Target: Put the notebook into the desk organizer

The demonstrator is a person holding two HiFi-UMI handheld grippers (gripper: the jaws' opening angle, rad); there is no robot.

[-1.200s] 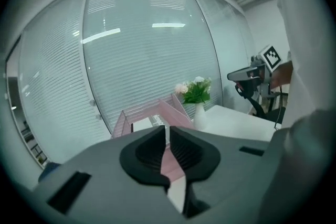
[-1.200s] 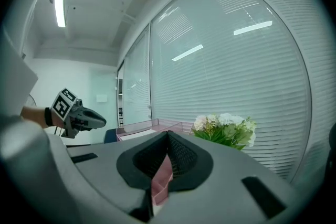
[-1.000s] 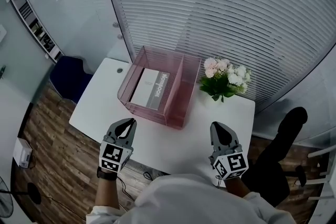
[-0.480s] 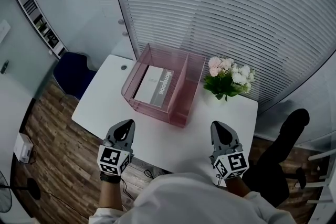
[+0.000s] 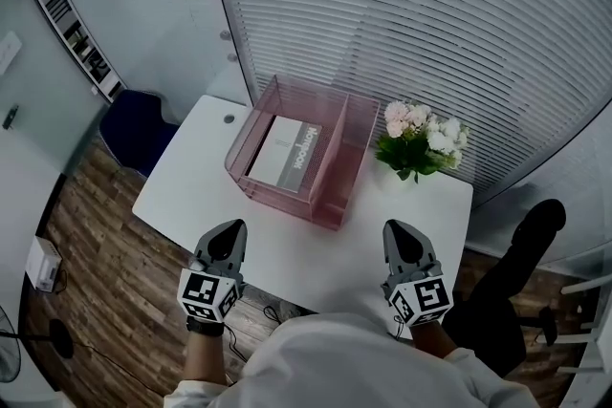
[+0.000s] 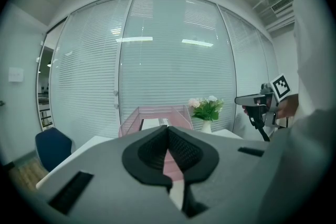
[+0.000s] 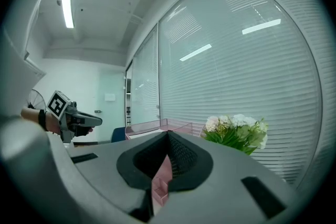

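Note:
A pink see-through desk organizer (image 5: 337, 169) stands at the back of the white table (image 5: 191, 196). A grey and white notebook (image 5: 287, 154) lies flat in its left compartment. My left gripper (image 5: 232, 226) hovers over the table's near left edge, shut and holding nothing, well short of the organizer. My right gripper (image 5: 397, 227) is over the near right edge, its jaws also together and empty. In the left gripper view the left gripper (image 6: 168, 128) points at the organizer (image 6: 157, 112) and notebook (image 6: 154, 123). In the right gripper view the right gripper (image 7: 168, 134) has the organizer (image 7: 157, 124) beyond it.
A vase of white and pink flowers (image 5: 421, 140) stands right of the organizer. A blue chair (image 5: 134, 127) is off the table's left end and a black office chair (image 5: 531, 234) is to the right. Window blinds close off the back.
My left gripper has drawn a little back toward the table's near edge and rolled slightly. The right gripper has stayed put. The notebook is still in the organizer.

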